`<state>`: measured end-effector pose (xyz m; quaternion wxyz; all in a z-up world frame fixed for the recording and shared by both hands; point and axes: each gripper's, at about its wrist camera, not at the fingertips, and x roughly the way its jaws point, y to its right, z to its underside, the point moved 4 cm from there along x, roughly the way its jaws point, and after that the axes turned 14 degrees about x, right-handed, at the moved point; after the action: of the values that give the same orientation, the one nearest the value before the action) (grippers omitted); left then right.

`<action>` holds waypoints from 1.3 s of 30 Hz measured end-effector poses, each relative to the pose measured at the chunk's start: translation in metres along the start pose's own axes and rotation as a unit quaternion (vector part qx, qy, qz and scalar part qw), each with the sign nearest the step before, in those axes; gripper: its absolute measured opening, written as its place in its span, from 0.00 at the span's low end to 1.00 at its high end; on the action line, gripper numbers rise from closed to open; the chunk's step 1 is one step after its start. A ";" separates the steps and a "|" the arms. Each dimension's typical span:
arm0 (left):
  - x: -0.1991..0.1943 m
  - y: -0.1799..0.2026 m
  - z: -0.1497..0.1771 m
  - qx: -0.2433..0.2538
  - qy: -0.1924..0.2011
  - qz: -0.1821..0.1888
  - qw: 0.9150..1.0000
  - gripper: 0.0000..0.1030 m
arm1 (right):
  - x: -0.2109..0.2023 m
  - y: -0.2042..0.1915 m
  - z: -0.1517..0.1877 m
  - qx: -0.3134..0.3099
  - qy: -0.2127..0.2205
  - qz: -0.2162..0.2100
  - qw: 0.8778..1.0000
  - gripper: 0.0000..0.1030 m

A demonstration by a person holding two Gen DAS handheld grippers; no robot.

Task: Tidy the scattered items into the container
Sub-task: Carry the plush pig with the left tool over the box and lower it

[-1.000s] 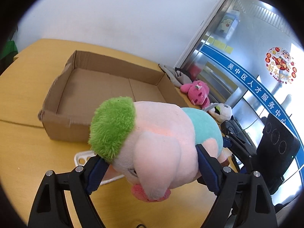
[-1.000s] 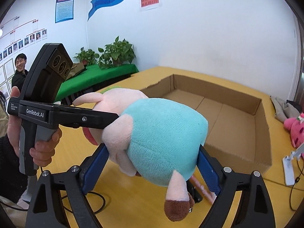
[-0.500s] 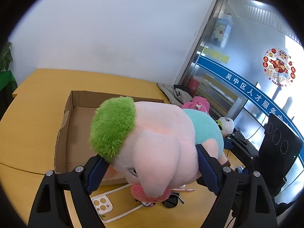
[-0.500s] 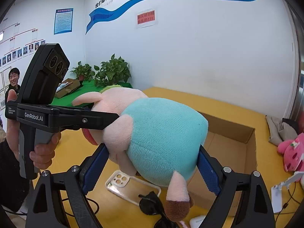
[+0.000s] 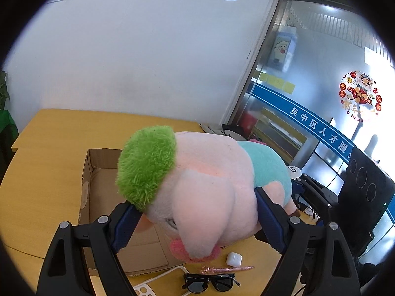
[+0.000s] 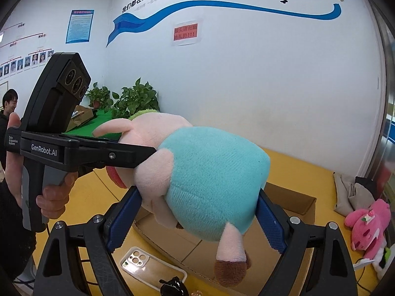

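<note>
A plush pig [image 5: 209, 185] with green hair, a pink head and a teal body hangs in the air above the yellow table. My left gripper [image 5: 195, 207] is shut on its head, blue pads pressing both sides. My right gripper [image 6: 197, 204] is shut on its teal body [image 6: 212, 177], a brown-tipped leg dangling below. The open cardboard box [image 5: 98, 197] lies on the table under and behind the pig; in the right wrist view the box [image 6: 291, 202] shows beneath the body. A hand holds the left gripper's handle [image 6: 44, 172].
On the table below lie a clear phone case [image 6: 148, 268], black sunglasses [image 5: 209, 282], a white earbud case [image 5: 233, 259] and a pink pen [image 5: 227, 269]. A pink plush [image 6: 367, 224] and grey cloth [image 6: 350, 194] sit at the table's far right. A person stands at the far left.
Both grippers have risen with the pig held between them. The box and table have dropped lower in both views, and the sunglasses, pen and earbud case have come into sight.
</note>
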<state>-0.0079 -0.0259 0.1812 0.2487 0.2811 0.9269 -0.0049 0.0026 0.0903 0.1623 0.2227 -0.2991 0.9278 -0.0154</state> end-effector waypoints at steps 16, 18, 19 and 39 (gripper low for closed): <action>0.013 -0.033 -0.061 -0.013 0.011 -0.014 1.000 0.84 | 0.022 0.016 -0.065 0.025 0.011 0.000 1.000 0.90; 0.014 -0.037 -0.067 -0.009 0.013 -0.024 1.000 0.84 | 0.028 0.019 -0.071 0.028 0.009 -0.004 1.000 0.90; 0.015 -0.039 -0.069 -0.009 0.015 -0.027 0.999 0.84 | 0.031 0.021 -0.075 0.030 0.007 -0.007 0.999 0.90; 0.079 -0.099 -0.088 -0.023 -0.023 -0.051 0.998 0.84 | 0.108 0.074 -0.086 0.086 -0.014 -0.028 0.996 0.90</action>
<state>-0.1570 -0.0548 0.2086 0.2763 0.2276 0.9337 -0.0024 -0.1522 0.0814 0.1839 0.2604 -0.3049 0.9110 -0.0969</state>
